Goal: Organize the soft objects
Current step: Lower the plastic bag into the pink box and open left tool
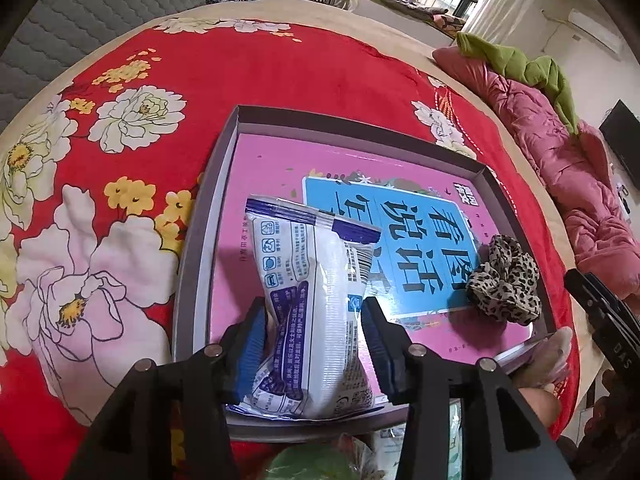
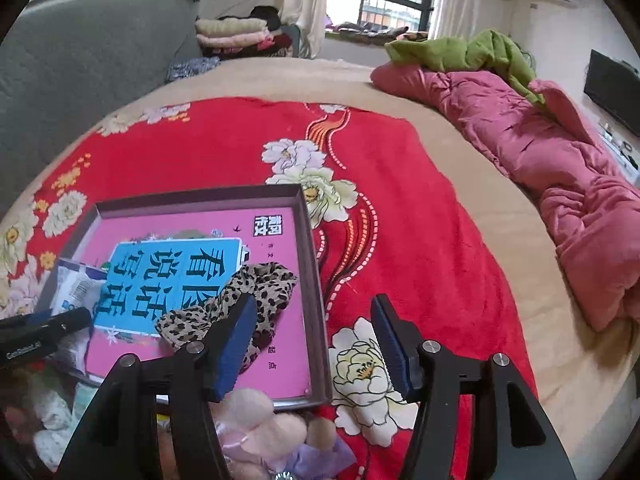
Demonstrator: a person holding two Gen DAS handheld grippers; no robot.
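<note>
A shallow box lid (image 1: 208, 184) with a pink and blue printed floor lies on the red floral blanket; it also shows in the right wrist view (image 2: 310, 240). My left gripper (image 1: 316, 332) is shut on a white and blue plastic packet (image 1: 316, 280), holding it over the lid's near left part. A leopard-print scrunchie (image 1: 506, 280) lies in the lid's right side, and it shows in the right wrist view (image 2: 260, 292) too. My right gripper (image 2: 314, 336) is open and empty, over the lid's right edge, just right of the scrunchie.
Several soft items lie at the near edge below my right gripper, among them pink pompoms (image 2: 260, 412) and a purple piece (image 2: 320, 456). A pink quilt (image 2: 540, 152) with a green garment (image 2: 460, 50) lies along the bed's right side. Folded blankets (image 2: 236, 34) sit at the back.
</note>
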